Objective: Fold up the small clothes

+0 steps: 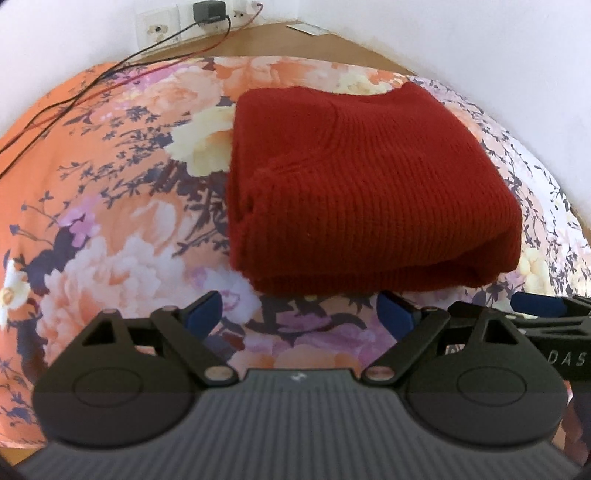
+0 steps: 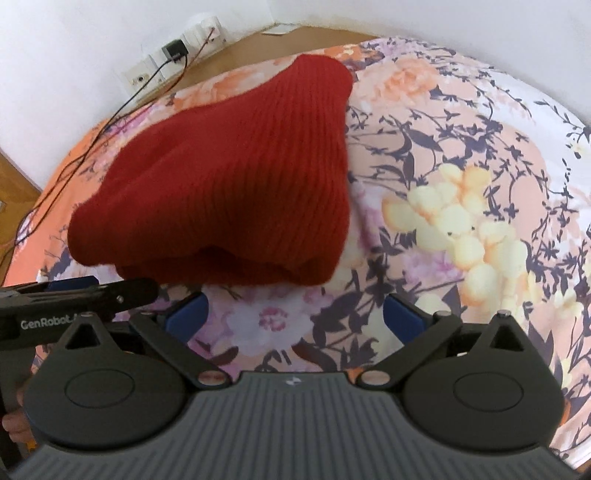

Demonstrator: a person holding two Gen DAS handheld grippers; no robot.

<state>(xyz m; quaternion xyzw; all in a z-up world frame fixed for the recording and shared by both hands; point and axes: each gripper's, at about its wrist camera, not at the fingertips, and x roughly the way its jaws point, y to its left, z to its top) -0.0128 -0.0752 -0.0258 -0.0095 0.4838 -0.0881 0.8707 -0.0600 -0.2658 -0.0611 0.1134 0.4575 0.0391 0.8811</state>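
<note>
A red ribbed knit garment [image 1: 365, 184] lies folded into a thick bundle on the floral cloth [image 1: 110, 206]. In the right wrist view the same red garment [image 2: 229, 192] sits up and to the left of the jaws. My left gripper [image 1: 299, 314] is open just short of the bundle's near edge, with only cloth between its blue pads [image 1: 205, 312]. My right gripper [image 2: 293, 314] is also wide open below the bundle's folded edge, touching nothing. The other gripper's black finger [image 2: 85, 295] pokes in at the left of the right wrist view.
Black and red cables [image 1: 110, 74] trail from a wall socket with a charger [image 1: 208, 11] across the cloth's far left. A wooden surface [image 1: 280, 37] shows beyond the cloth, against a white wall. Part of a hand [image 2: 14, 424] shows at the lower left.
</note>
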